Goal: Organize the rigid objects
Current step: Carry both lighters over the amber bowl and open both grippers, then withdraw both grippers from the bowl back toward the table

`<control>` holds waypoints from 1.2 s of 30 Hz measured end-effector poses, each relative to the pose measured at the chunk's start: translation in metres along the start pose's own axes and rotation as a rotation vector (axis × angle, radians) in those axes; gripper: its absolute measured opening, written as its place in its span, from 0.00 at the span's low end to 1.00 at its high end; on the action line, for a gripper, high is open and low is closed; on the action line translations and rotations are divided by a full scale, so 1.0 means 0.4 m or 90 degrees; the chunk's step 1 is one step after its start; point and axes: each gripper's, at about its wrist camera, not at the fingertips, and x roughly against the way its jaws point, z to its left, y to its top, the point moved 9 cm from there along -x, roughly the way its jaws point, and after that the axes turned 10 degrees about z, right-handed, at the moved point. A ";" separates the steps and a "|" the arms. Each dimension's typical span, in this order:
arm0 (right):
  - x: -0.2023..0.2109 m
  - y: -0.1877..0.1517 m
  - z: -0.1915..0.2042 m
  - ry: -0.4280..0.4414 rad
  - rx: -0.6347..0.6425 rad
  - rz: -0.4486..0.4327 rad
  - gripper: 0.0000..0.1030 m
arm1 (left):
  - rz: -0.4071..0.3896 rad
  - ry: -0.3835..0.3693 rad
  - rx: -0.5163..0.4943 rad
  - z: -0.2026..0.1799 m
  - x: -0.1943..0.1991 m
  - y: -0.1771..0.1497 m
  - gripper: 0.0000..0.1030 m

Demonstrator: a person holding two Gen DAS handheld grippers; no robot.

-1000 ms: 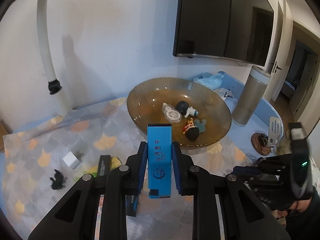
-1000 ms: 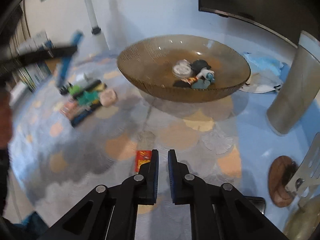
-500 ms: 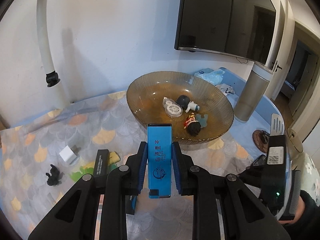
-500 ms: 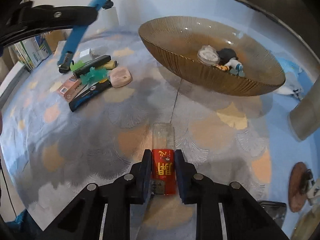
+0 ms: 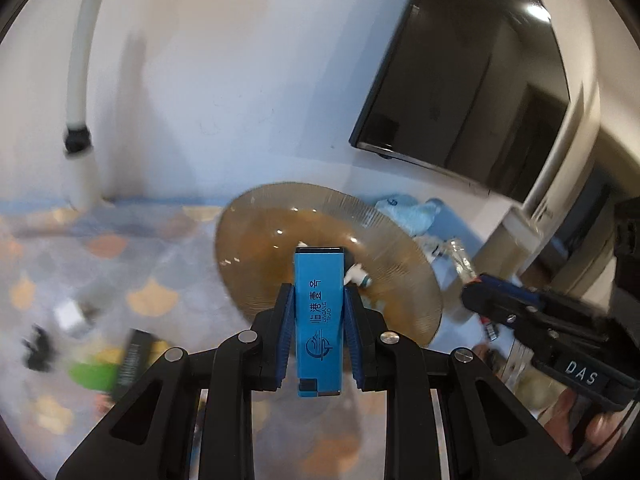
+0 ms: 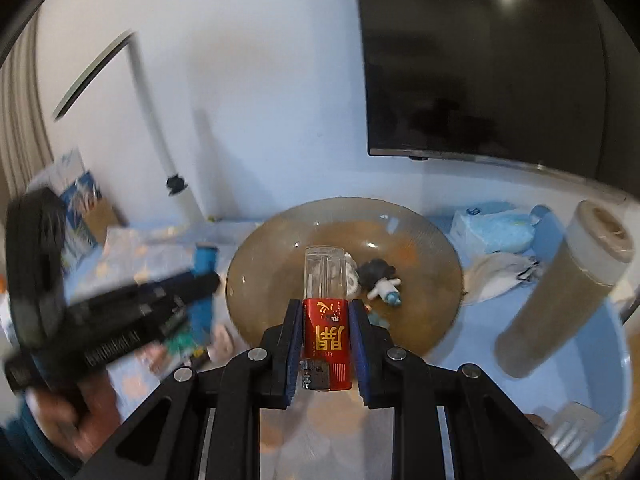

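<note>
With both grippers loaded — left gripper [image 5: 319,320] clamping the blue lighter [image 5: 319,312], right gripper [image 6: 326,344] the red lighter [image 6: 327,344] — delivery is underway; next, release over the amber bowl [image 6: 432,240] at twelve o'clock.

Both views are evenly and fairly brightly lit, apparently from ceiling lamps, whose round glints show as glare on the dark television [image 6: 480,60] and as small sparkles on the amber bowl [image 6: 280,248]. The fisheye lens bows the walls and blackens the corners. Motion blur smears the patterned surface [image 5: 60,272] and the small things on it, while the blue lighter [image 5: 319,320] and the red lighter [image 6: 327,344] stay sharp. Soft shadows fall on the white wall [image 5: 200,80].
</note>
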 end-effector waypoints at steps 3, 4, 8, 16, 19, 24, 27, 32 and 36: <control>-0.070 0.006 -0.020 -0.016 -0.019 0.038 0.21 | 0.022 -0.037 0.049 0.009 -0.065 0.011 0.20; -0.091 0.004 -0.026 -0.010 -0.025 0.051 0.21 | 0.028 -0.043 0.056 0.011 -0.079 0.012 0.20; -0.159 -0.021 -0.042 0.011 -0.052 0.096 0.21 | 0.044 -0.048 0.072 0.013 -0.126 0.006 0.21; -0.072 -0.012 -0.060 0.015 -0.082 0.046 0.35 | 0.000 -0.054 0.056 0.050 0.000 0.007 0.61; -0.011 -0.006 -0.022 0.025 -0.072 0.012 0.50 | -0.045 -0.031 0.044 0.080 0.129 0.013 0.65; 0.068 0.011 0.101 0.085 -0.035 -0.028 0.56 | -0.135 0.039 0.040 0.144 0.348 0.004 0.71; 0.073 -0.001 0.210 0.103 0.012 -0.028 0.65 | -0.180 0.077 0.050 0.195 0.463 -0.025 0.76; -0.037 -0.099 0.350 0.106 0.072 -0.003 0.82 | -0.181 0.173 0.119 0.373 0.526 -0.139 0.89; -0.174 -0.208 0.409 0.132 0.082 0.038 0.82 | -0.100 0.282 0.166 0.552 0.447 -0.283 0.88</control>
